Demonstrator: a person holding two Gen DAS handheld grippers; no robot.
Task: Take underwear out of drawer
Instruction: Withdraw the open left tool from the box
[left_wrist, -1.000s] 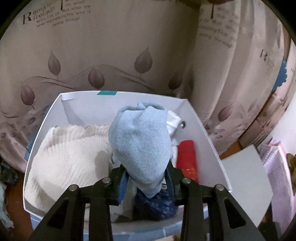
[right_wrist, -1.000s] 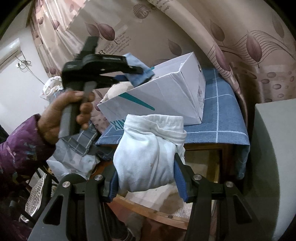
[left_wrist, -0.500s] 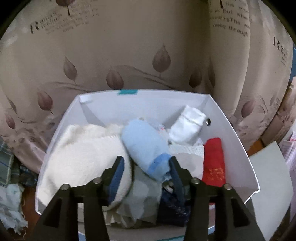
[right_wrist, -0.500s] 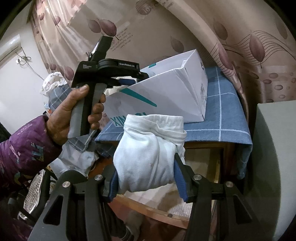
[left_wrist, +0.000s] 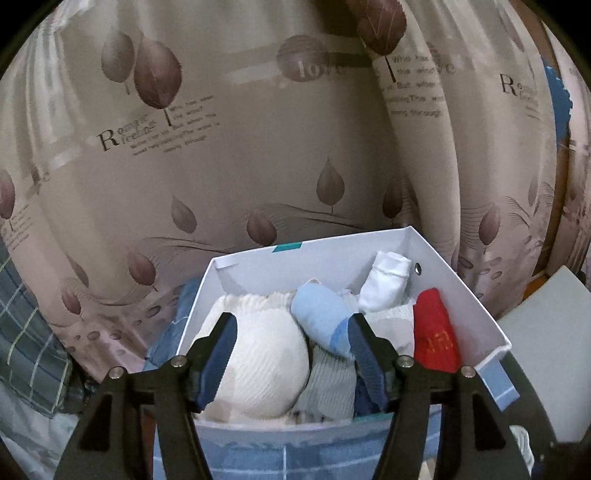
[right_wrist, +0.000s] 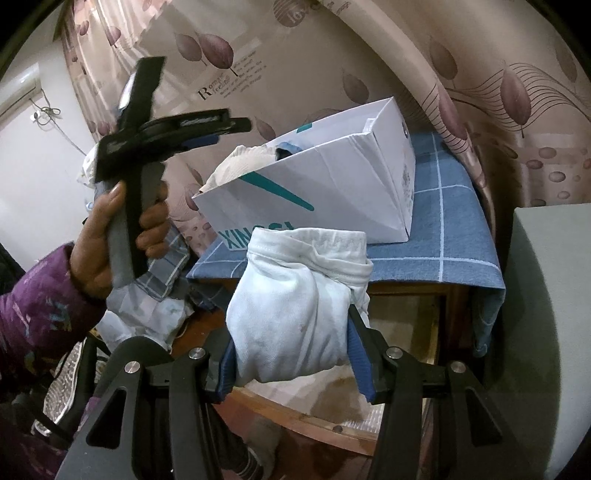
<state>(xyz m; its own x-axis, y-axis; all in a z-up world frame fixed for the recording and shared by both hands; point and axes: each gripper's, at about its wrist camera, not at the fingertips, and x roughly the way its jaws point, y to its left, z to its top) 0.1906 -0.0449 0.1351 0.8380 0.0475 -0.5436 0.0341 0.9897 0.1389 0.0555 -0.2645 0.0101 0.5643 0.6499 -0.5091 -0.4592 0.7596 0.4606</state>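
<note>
We see the white underwear (right_wrist: 295, 306) bunched upright, long axis vertical, waistband on top, pinched between our right gripper (right_wrist: 291, 350) pads in front of the white box (right_wrist: 332, 192). Our left gripper (left_wrist: 290, 345) hangs above the box's near rim, jaws opening and gripping nothing, the light-blue sock (left_wrist: 325, 317) lying loose beside one pad.

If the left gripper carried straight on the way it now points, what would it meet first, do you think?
Most likely the clothes in the white box: the left gripper, jaws opening and gripping nothing, aims down at the cream ribbed garment and the light blue sock. Depth is hard to judge.
</note>
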